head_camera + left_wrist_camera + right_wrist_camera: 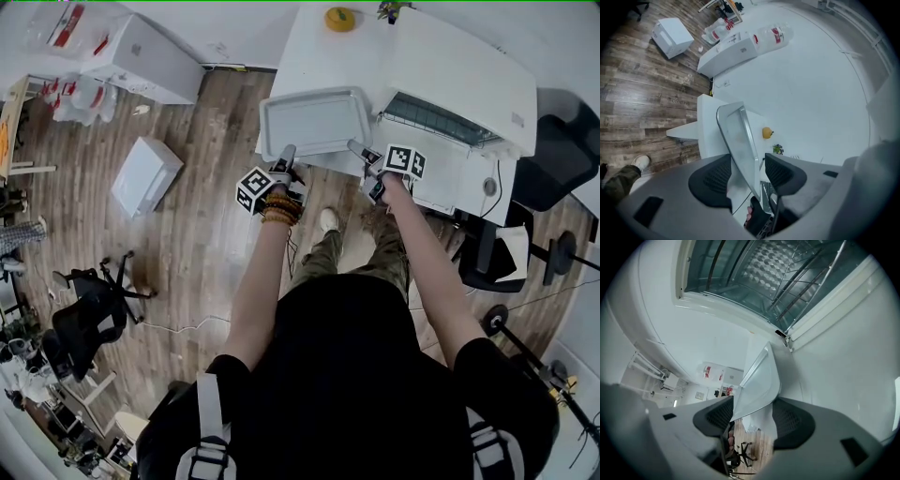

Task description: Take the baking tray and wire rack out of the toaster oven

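The grey baking tray [314, 122] lies flat on the white table [305, 47], left of the white toaster oven [464, 84]. The oven door [450, 178] hangs open, and the wire rack [433, 119] [797, 277] sits inside. My left gripper [285, 157] [747, 176] is at the tray's near left corner. It is open, with the tray [738, 140] rim between the pads and a gap on the right side. My right gripper [362, 150] [752, 416] is at the near right corner. It stands wide open around the tray [761, 380] edge.
A yellow roll [339, 19] [767, 133] lies at the table's far edge. White boxes [145, 173] sit on the wooden floor to the left. An office chair [89, 314] stands lower left and a black chair [561, 159] right of the oven.
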The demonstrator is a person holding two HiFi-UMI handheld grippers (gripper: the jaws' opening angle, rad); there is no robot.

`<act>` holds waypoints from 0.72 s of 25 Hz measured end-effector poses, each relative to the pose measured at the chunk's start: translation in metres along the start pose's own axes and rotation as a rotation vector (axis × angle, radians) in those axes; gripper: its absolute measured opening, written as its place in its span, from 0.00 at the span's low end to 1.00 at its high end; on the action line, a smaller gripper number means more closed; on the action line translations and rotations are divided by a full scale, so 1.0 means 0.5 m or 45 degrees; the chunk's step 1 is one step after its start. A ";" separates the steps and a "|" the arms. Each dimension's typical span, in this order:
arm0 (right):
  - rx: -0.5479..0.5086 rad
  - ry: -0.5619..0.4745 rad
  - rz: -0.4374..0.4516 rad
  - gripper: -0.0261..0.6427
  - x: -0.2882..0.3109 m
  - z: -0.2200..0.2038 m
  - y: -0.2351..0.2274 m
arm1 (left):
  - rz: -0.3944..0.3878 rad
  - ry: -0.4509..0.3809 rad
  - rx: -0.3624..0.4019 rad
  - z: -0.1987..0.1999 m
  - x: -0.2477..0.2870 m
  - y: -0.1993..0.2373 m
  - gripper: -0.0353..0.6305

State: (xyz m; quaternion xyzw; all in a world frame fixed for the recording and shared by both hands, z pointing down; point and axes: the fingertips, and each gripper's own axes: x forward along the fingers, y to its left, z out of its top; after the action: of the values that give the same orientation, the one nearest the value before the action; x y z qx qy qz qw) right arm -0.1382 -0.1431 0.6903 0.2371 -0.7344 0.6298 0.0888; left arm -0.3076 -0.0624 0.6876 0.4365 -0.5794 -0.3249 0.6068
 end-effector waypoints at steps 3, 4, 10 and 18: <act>-0.018 0.017 -0.060 0.43 -0.008 -0.029 -0.017 | 0.055 0.131 0.082 -0.035 -0.007 0.013 0.38; -0.063 0.046 -0.103 0.44 -0.009 -0.039 -0.023 | 0.068 0.173 0.111 -0.046 -0.007 0.015 0.39; -0.882 0.374 -0.600 0.46 -0.018 -0.105 -0.063 | 0.086 0.224 0.147 -0.063 -0.016 0.023 0.39; -1.253 0.334 -0.585 0.45 -0.041 -0.131 -0.016 | 0.052 0.219 0.129 -0.078 -0.026 0.029 0.39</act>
State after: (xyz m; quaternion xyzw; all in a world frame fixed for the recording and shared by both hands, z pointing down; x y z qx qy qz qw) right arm -0.1276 -0.0755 0.7013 0.2413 -0.8540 0.2013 0.4146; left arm -0.2724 -0.0390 0.6976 0.4809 -0.5496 -0.2440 0.6381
